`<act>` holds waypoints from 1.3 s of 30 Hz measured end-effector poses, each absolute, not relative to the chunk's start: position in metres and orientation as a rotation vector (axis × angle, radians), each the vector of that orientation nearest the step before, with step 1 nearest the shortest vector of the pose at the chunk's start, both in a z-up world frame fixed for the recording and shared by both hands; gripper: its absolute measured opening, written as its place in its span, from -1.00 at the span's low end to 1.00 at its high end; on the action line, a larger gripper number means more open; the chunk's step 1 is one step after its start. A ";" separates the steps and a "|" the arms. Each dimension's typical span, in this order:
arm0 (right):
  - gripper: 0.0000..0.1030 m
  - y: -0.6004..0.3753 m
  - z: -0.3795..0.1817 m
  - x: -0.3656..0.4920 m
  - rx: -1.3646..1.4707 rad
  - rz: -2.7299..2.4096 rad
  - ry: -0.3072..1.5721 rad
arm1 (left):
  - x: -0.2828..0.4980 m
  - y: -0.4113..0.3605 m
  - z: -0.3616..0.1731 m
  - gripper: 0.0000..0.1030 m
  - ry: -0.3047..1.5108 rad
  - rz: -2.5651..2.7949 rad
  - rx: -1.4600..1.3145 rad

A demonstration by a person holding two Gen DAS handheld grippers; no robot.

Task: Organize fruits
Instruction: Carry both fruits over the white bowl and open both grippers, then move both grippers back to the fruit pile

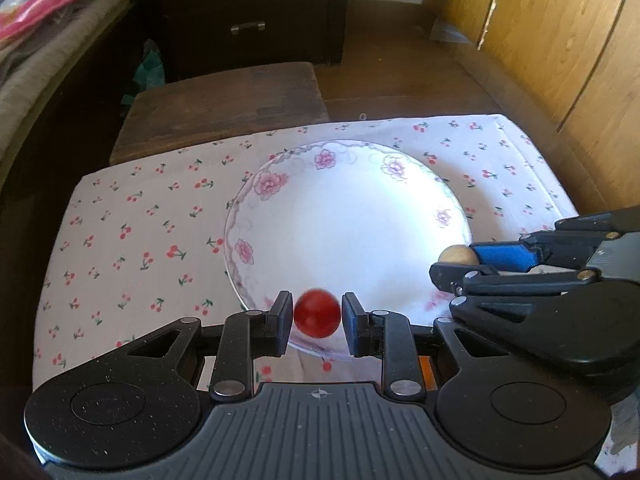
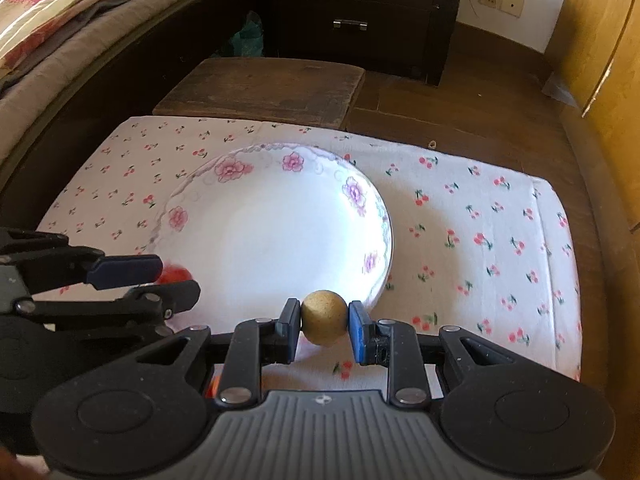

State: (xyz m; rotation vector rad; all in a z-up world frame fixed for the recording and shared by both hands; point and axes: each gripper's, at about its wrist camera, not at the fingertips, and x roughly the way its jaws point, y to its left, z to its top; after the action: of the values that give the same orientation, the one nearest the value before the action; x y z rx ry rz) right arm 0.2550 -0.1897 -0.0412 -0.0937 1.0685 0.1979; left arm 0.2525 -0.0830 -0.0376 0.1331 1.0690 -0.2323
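The red round fruit (image 1: 317, 319) sits clamped between the pads of the left gripper (image 1: 316, 322), hanging just over the near rim of the flowered white plate (image 1: 348, 216). Beside it, the right gripper (image 2: 324, 322) pinches a tan round fruit (image 2: 323, 317) over that same near edge. The plate rests on a cherry-print cloth (image 2: 480, 240), with a dark wooden stool (image 2: 260, 88) beyond.

A white cherry-print cloth (image 2: 460, 216) covers the bench (image 2: 576, 168); a flowered white plate (image 2: 188, 184) rests on the cloth, left of its middle.
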 end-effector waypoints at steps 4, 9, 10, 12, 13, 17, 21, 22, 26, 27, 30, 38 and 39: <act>-0.47 -0.185 -0.047 0.266 -0.102 0.204 1.075 | 0.261 -0.079 -0.047 -0.32 1.085 -0.223 0.129; -0.47 -0.184 -0.055 0.271 -0.086 0.211 1.080 | 0.265 -0.075 -0.053 -0.32 1.090 -0.217 0.100; -0.47 -0.185 -0.056 0.273 -0.080 0.212 1.081 | 0.265 -0.075 -0.053 -0.32 1.090 -0.217 0.097; -0.47 -0.184 -0.057 0.274 -0.071 0.217 1.087 | 0.266 -0.074 -0.053 -0.32 1.089 -0.217 0.096; -0.47 -0.184 -0.058 0.274 -0.072 0.218 1.086 | 0.266 -0.074 -0.053 -0.32 1.089 -0.218 0.094; -0.47 -0.184 -0.058 0.273 -0.065 0.223 1.085 | 0.266 -0.073 -0.051 -0.30 1.085 -0.217 0.085; -0.47 -0.184 -0.056 0.271 -0.064 0.214 1.081 | 0.263 -0.074 -0.049 -0.26 1.083 -0.217 0.088; -0.46 -0.185 -0.054 0.271 -0.060 0.212 1.077 | 0.263 -0.073 -0.049 -0.25 1.081 -0.215 0.089; -0.46 -0.188 -0.049 0.270 -0.052 0.207 1.067 | 0.262 -0.072 -0.045 -0.25 1.077 -0.211 0.083; -0.46 -0.188 -0.048 0.269 -0.051 0.206 1.064 | 0.261 -0.071 -0.044 -0.25 1.075 -0.208 0.082; -0.46 -0.190 -0.041 0.266 -0.043 0.198 1.053 | 0.259 -0.070 -0.040 -0.25 1.072 -0.207 0.077; -0.46 -0.195 -0.014 0.248 -0.037 0.190 1.021 | 0.245 -0.064 -0.019 -0.23 1.048 -0.204 0.057; -0.46 -0.196 -0.011 0.243 -0.033 0.192 1.018 | 0.242 -0.063 -0.016 -0.22 1.044 -0.203 0.054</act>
State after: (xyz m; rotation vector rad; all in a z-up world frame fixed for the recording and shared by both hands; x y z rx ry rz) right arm 0.2433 -0.1955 -0.0107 -0.0329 1.0178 0.1916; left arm 0.2418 -0.0627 -0.0160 0.0539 1.0439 -0.2031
